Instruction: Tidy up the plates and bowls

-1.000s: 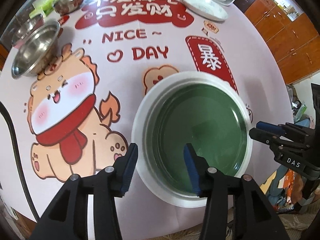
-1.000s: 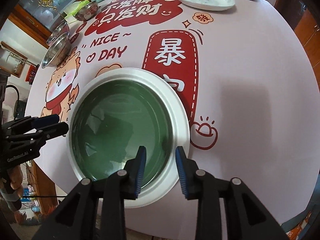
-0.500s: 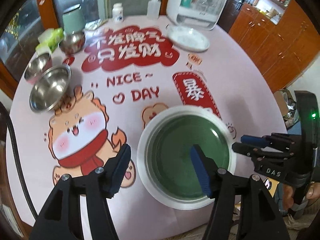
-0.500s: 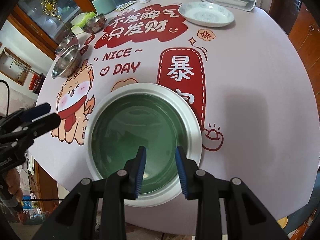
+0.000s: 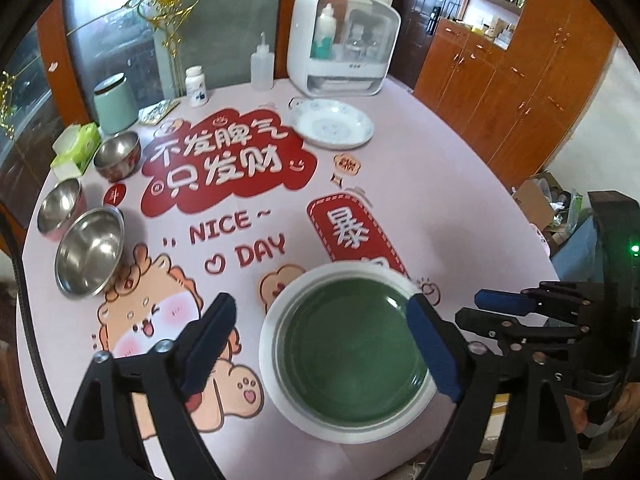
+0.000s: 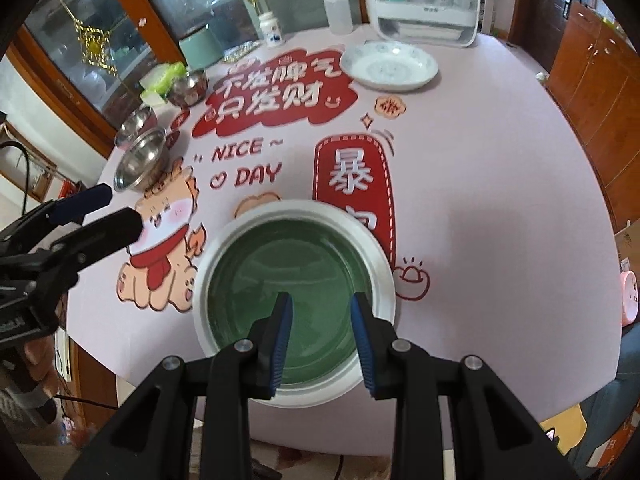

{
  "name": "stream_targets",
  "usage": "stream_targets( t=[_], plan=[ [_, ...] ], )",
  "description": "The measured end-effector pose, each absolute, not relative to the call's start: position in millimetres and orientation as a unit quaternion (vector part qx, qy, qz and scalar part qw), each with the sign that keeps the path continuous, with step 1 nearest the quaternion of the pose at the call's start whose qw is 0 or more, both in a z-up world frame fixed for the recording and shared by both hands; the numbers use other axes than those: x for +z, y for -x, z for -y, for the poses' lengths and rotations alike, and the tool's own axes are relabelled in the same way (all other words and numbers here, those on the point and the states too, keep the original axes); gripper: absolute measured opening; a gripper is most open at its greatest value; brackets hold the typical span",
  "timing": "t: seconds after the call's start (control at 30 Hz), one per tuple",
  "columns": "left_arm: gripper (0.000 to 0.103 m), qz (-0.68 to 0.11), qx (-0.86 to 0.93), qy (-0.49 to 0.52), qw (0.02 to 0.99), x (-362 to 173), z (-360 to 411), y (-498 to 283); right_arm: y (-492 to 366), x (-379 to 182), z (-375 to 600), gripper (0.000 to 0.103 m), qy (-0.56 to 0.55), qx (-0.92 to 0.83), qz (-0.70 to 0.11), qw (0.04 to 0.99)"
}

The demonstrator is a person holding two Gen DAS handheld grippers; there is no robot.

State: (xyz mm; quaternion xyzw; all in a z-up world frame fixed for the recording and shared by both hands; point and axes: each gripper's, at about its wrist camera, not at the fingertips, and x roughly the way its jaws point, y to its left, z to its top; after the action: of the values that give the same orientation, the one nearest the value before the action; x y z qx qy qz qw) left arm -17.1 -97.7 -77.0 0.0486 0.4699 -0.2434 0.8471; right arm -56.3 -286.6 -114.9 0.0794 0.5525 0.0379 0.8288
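A green plate with a white rim [image 5: 348, 352] [image 6: 288, 280] lies on the printed tablecloth near the table's front edge. My left gripper [image 5: 320, 308] hangs above it, its jaws opening wide with nothing between them. My right gripper [image 6: 321, 300] also hovers over the plate's near side, its jaws a little apart, opening slightly and empty. Each gripper shows in the other's view: the right gripper [image 5: 472, 307] and the left gripper [image 6: 122, 205]. A white patterned plate [image 5: 331, 124] [image 6: 389, 65] sits at the far side. Three steel bowls [image 5: 89, 256] [image 6: 142, 160] stand at the left.
At the table's back stand a white countertop cabinet [image 5: 344, 48], a squeeze bottle [image 5: 262, 66], a pill bottle [image 5: 196, 86], a mint-green canister [image 5: 115, 106] and a tissue pack [image 5: 76, 146]. Wooden cupboards [image 5: 520, 92] line the right wall.
Both grippers have risen away from the green plate, so more of the table shows. The left jaws have spread much wider; the right jaws have barely changed.
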Motion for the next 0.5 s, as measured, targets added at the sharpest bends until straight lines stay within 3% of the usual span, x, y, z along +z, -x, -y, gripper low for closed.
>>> stream_targets(
  t=[0.07, 0.1, 0.5],
  plan=[
    [0.088, -0.467, -0.247, -0.048, 0.848, -71, 100, 13, 55, -102, 290, 0.046, -0.084, 0.037, -0.540, 0.837],
    [0.088, -0.465, -0.248, -0.049, 0.848, -66, 102, 11, 54, -96, 293, 0.048, -0.085, 0.037, -0.534, 0.840],
    [0.088, -0.413, -0.213, -0.068, 0.883, 15, 134, -44, -14, 1, 347, 0.048, -0.043, 0.061, -0.460, 0.885]
  ],
)
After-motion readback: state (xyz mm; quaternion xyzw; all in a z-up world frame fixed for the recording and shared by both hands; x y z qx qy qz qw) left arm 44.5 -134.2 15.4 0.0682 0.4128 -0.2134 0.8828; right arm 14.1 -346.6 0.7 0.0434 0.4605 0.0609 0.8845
